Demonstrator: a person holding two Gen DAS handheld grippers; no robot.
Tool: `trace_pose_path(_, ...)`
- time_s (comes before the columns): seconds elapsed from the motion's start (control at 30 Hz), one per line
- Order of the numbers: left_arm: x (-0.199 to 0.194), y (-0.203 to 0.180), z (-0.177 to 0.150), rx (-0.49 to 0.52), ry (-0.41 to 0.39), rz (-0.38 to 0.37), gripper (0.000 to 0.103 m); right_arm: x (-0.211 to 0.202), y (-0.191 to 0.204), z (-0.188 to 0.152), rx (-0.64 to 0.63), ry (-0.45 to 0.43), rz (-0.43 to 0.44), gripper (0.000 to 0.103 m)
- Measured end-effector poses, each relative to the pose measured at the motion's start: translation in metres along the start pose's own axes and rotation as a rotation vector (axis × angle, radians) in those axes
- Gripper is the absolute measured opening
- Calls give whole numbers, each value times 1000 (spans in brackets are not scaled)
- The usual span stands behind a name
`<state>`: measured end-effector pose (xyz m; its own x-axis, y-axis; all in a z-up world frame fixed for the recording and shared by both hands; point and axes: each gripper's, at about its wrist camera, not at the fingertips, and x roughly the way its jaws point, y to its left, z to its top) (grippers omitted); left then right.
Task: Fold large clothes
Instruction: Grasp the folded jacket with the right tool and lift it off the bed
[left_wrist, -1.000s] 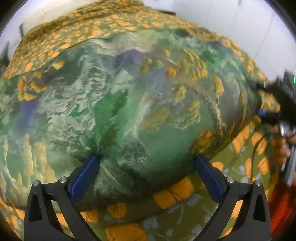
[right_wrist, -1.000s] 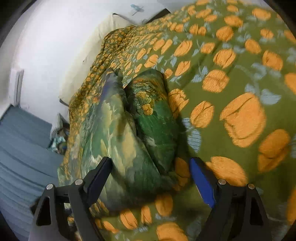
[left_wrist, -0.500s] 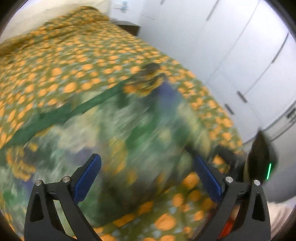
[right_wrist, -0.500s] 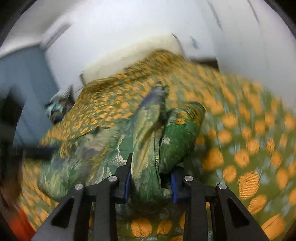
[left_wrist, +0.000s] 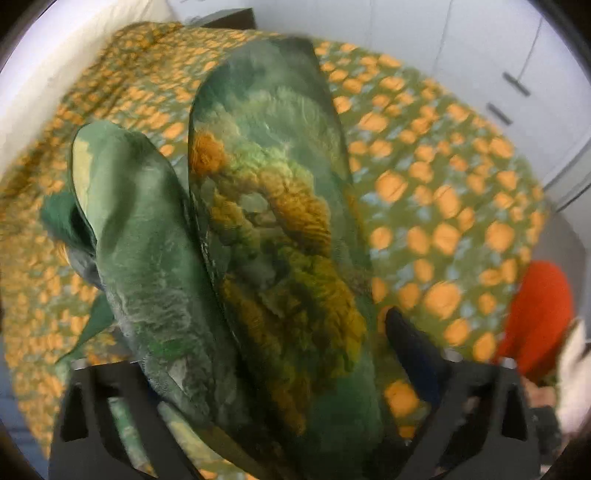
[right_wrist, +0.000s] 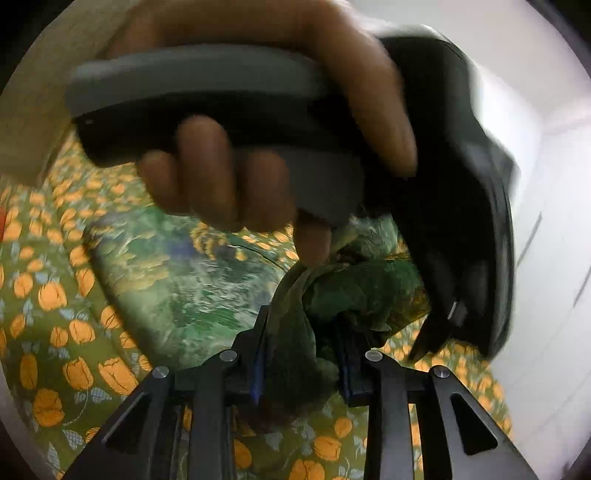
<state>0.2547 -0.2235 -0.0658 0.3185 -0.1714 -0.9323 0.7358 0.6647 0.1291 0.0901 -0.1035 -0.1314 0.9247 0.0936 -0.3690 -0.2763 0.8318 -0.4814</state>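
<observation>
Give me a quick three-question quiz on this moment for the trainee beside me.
1. True or false: the right gripper has a bunch of the green printed garment between its fingers.
2. Pick one. The garment lies on: A) a bare wooden table; B) a bedspread with orange flowers; C) a blue carpet.
3. Short answer: what fills the top of the right wrist view?

Key
1. True. Its jaws are closing and the pads already pinch the cloth.
2. B.
3. The left hand holding the left gripper. That gripper's jaws are closing with garment folds between them, and a gap shows beside the one visible finger.
</observation>
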Motion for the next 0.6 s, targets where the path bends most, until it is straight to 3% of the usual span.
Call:
trace_pose_path(0.07, 3, 13, -1, -62, -2, -23, 40, 0, 4, 1, -6, -1, 11, 29)
trace_pose_path(0.17, 0, 32, -5, -117, -29, -70, 30, 1, 3, -1, 9, 2, 5, 33)
trace_pose_path(0.23, -8, 49, -10, -160, -57, -91, 29, -8, 2, 1, 34, -25, 27, 43)
trace_pose_path(0.27, -12, 57, -13, -176, -70, -100, 29, -15, 0, 2, 57, -39, 67, 58)
trace_pose_path(0.33, -23, 82, -23, -218, -102, -119, 29, -29, -1, 1, 104, -60, 129, 72)
trace_pose_path(0.47, -45, 132, -54, -301, -161, -151, 29, -44, -13, -4, 237, -46, 222, 73)
trace_pose_path(0.6, -52, 186, -103, -424, -202, -183, 29, -35, -24, -10, 329, -7, 243, 75)
